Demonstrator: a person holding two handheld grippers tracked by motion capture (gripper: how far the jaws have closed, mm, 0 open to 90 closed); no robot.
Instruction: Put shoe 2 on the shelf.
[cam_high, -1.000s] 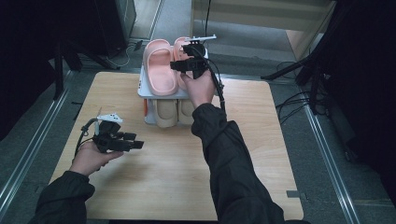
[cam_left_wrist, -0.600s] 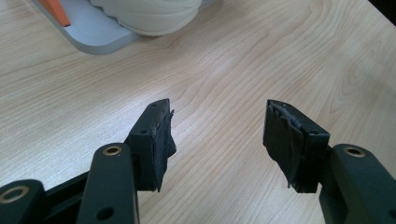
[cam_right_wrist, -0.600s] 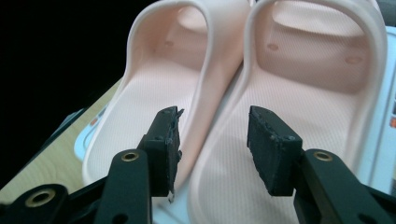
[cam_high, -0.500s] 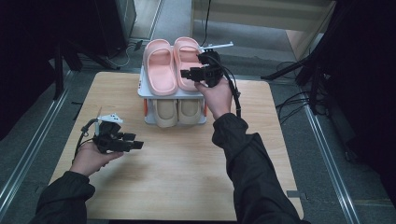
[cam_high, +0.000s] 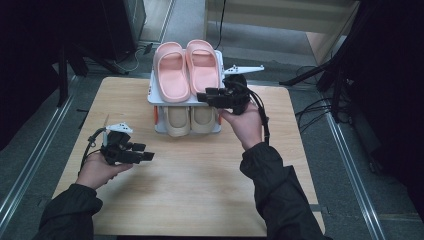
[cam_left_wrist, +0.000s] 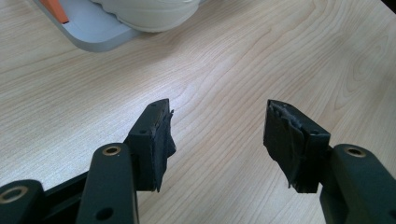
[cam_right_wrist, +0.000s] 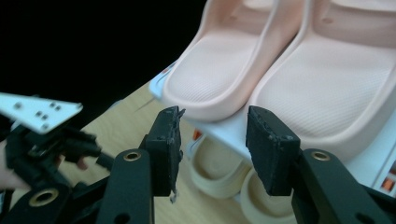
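A pair of pink slippers (cam_high: 172, 70) lies on the top shelf of a small white rack (cam_high: 151, 94). A beige pair (cam_high: 177, 121) sits on the shelf below. My right gripper (cam_high: 204, 95) hovers at the rack's front right corner and points left across the toe of the right pink slipper (cam_right_wrist: 327, 84). Its jaws have just been closing but stand open (cam_right_wrist: 212, 116) with nothing between them. My left gripper (cam_high: 149, 156) rests low over the table at the front left, open (cam_left_wrist: 217, 109) and empty, pointing at the rack's base (cam_left_wrist: 93, 32).
The rack stands at the far middle of a wooden table (cam_high: 200, 185). Metal rails (cam_high: 30, 165) run along the floor on both sides. Cables (cam_high: 320, 107) and dark stands lie right of the table.
My right gripper has moved from above the pink slippers rightward and nearer to the person, to the rack's front right corner. The left hand has stayed put.
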